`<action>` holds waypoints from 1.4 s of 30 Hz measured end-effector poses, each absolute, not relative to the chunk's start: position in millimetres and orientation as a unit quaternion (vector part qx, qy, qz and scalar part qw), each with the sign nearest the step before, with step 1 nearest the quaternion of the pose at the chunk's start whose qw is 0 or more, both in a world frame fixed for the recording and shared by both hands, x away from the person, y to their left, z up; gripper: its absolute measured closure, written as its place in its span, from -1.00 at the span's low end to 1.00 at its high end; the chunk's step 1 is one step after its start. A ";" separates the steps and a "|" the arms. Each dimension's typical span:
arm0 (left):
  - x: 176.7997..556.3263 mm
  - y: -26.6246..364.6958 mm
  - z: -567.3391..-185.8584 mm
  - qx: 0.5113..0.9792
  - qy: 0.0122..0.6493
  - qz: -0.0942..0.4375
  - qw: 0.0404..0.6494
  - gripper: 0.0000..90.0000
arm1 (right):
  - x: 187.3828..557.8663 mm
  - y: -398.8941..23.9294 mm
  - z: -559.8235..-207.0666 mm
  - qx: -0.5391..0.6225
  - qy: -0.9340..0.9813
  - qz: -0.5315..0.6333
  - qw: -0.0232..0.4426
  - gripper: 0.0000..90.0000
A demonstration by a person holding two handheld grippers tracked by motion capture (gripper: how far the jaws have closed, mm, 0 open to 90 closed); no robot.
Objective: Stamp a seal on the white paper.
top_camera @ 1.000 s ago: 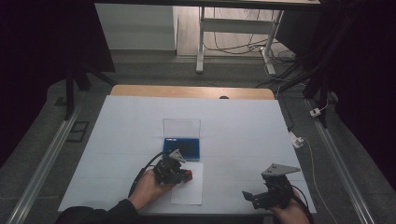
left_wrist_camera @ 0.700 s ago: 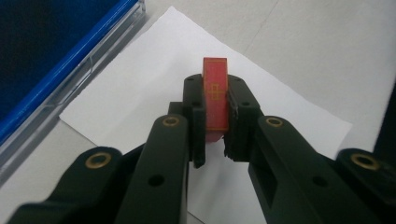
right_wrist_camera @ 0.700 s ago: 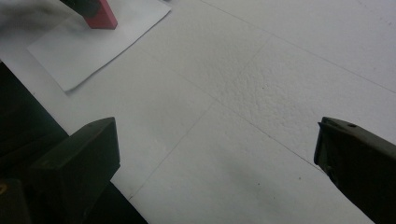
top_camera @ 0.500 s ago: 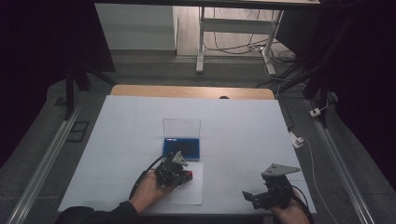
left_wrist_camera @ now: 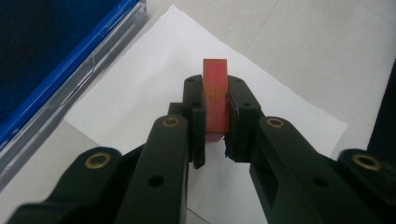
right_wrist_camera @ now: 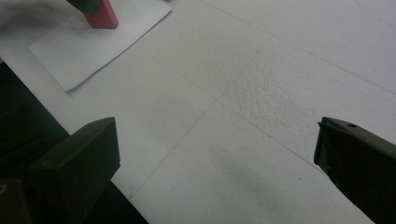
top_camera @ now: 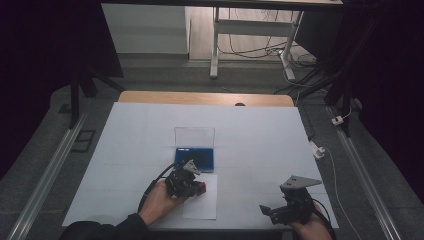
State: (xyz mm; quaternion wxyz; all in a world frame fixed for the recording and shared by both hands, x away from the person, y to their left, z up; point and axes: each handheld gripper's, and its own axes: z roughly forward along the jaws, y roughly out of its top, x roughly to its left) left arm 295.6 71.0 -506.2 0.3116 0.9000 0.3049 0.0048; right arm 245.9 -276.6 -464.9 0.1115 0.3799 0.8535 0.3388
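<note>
Pads [left_wrist_camera: 198, 122] of left gripper [left_wrist_camera: 215, 116] clamped on red stamp block [left_wrist_camera: 215, 100], held upright over white paper sheet [left_wrist_camera: 154, 84], near-centre of table [top_camera: 250, 130]. Just beyond, blue-lined clear case [top_camera: 195, 156]. Right gripper [right_wrist_camera: 215, 154] spread wide, nothing gripped, near-right over bare table.

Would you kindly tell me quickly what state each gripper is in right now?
Left gripper: shut on the red block, over the paper.
Right gripper: open, holding nothing.
</note>
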 end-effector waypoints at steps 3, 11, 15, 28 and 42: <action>296.4 71.4 -506.0 0.900 0.304 0.003 0.313 0.76 | 245.6 -276.5 -464.9 0.380 0.853 0.339 0.111 -1.00; 296.0 74.9 -498.1 0.895 0.304 0.005 0.326 0.76 | 245.5 -276.2 -465.0 0.379 0.854 0.339 0.113 -1.00; 295.3 76.8 -494.1 0.893 0.303 0.002 0.334 0.76 | 245.4 -276.1 -465.1 0.379 0.854 0.339 0.113 -1.00; 294.4 83.9 -482.0 0.888 0.298 0.006 0.350 0.76 | 245.3 -276.2 -465.0 0.379 0.854 0.339 0.113 -1.00; 296.0 93.3 -472.6 0.881 0.302 0.017 0.365 0.76 | 245.4 -276.3 -465.0 0.380 0.853 0.340 0.112 -1.00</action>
